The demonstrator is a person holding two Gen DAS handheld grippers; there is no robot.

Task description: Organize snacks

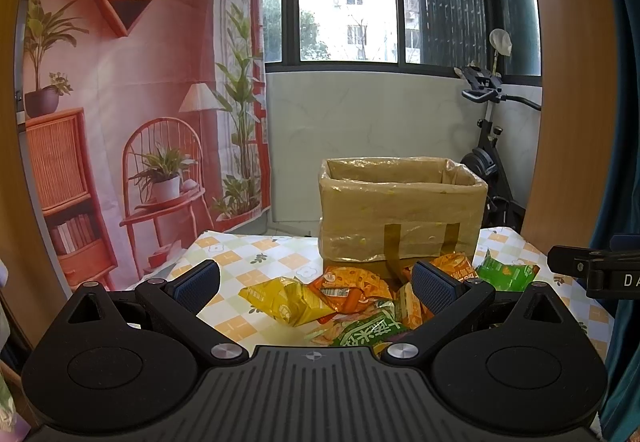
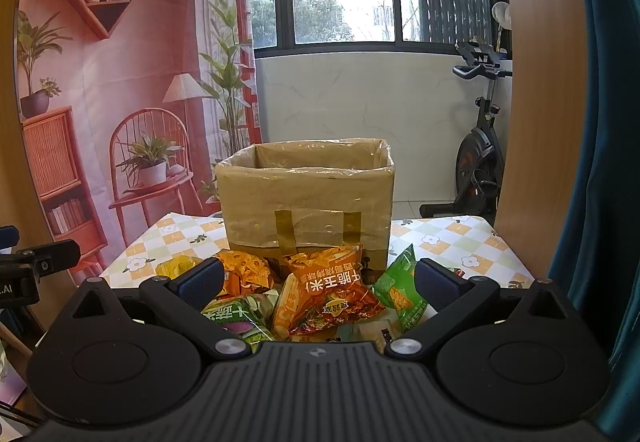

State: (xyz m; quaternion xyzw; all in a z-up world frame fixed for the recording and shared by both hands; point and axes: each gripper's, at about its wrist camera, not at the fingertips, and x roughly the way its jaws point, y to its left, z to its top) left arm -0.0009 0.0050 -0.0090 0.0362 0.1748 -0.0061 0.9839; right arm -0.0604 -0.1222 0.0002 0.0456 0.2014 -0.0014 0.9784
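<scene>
A pile of snack packets lies on the checked tablecloth in front of an open cardboard box [image 1: 400,217] [image 2: 308,201]. In the left wrist view a yellow packet [image 1: 288,302], an orange packet [image 1: 352,286] and a green packet [image 1: 506,272] show. My left gripper [image 1: 316,282] hovers open above the pile, holding nothing. In the right wrist view an orange corn-snack packet [image 2: 332,294] lies in the middle, with a green packet [image 2: 400,290] to its right and a green-and-purple one [image 2: 236,316] to its left. My right gripper [image 2: 318,280] is open over them, empty.
The table [image 2: 460,242] has a flower-check cloth. An exercise bike [image 2: 478,145] stands at the back right by the window. A printed backdrop [image 1: 132,101] hangs on the left. The other gripper's body juts in at the right edge [image 1: 592,274] and the left edge [image 2: 32,266].
</scene>
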